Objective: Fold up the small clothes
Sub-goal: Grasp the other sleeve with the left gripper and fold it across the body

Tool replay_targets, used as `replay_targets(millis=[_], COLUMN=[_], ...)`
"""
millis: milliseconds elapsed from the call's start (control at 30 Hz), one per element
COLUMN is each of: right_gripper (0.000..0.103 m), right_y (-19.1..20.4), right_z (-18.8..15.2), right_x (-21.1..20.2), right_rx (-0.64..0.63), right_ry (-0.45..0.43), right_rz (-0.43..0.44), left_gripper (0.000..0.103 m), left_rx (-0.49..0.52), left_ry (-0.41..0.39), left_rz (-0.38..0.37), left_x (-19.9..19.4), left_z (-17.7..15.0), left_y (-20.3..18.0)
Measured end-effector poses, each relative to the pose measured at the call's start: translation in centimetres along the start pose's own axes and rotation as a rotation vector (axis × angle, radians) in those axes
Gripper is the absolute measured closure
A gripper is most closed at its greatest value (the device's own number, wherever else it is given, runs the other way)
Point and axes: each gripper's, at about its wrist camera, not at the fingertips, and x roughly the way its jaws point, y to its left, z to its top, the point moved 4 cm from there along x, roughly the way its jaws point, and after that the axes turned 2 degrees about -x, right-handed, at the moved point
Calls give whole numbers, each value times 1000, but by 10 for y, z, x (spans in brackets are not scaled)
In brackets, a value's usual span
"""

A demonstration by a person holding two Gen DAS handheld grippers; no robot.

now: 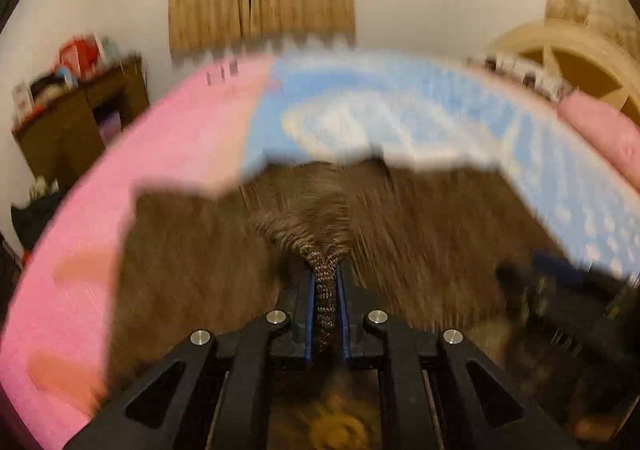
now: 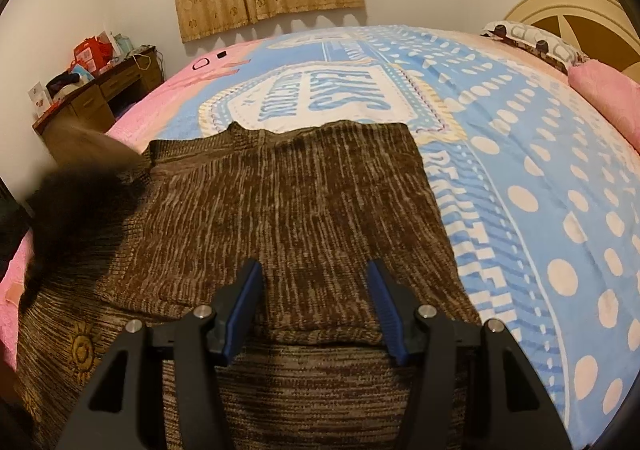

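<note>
Pinching a soft, floppy knit garment (image 1: pixel 324 286) in our left hand-held gripper (image 1: pixel 325 302), we hover the right hand-held gripper (image 2: pixel 316 306) spread wide, judging its lower-center hem the best hold.

Brown knit garment (image 2: pixel 288 202) partly folded

Brown marled knit garment (image 2: pixel 288 202), blue polka-dot bedspread (image 2: pixel 560 210), pink pillow (image 2: pixel 604 94)

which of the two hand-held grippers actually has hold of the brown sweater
The left hand-held gripper: it pinches the brown sweater. The right hand-held gripper hangs open above it.
</note>
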Motion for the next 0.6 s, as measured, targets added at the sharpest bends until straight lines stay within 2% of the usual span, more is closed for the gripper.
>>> replay_targets(millis=[67,167,200,267,300,333,400,500,600], right_gripper=[43,43,43,42,42,40,39,39,39], right_y=[-1,-3,-3,-3,-3,-3,-3,-2,-3], right_z=[0,0,0,1,1,1,1,1,2], right_x=[0,0,0,0,0,0,0,1,-5], right_rx=[7,12,12,13,13,12,10,6,10], right_ry=[-3,-4,-4,-4,-2,-1,-1,-1,-11], right_rz=[10,17,18,23,26,29,26,18,-22], left_gripper=[93,92,89,62,35,28,28,28,28], left_rx=[-27,-43,-54,-93,-121,-142,-199,-295,-371], left_ry=[35,-17,-44,-80,-98,-114,-122,-50,-33], left_rz=[-9,-11,-17,-9,19,48,118,170,213], left_x=[-4,-35,-47,-65,-69,-67,-68,-61,-61], left_z=[-14,-24,-28,-38,-40,-33,-40,-52,-62], left_y=[-1,10,16,31,41,47,72,109,137])
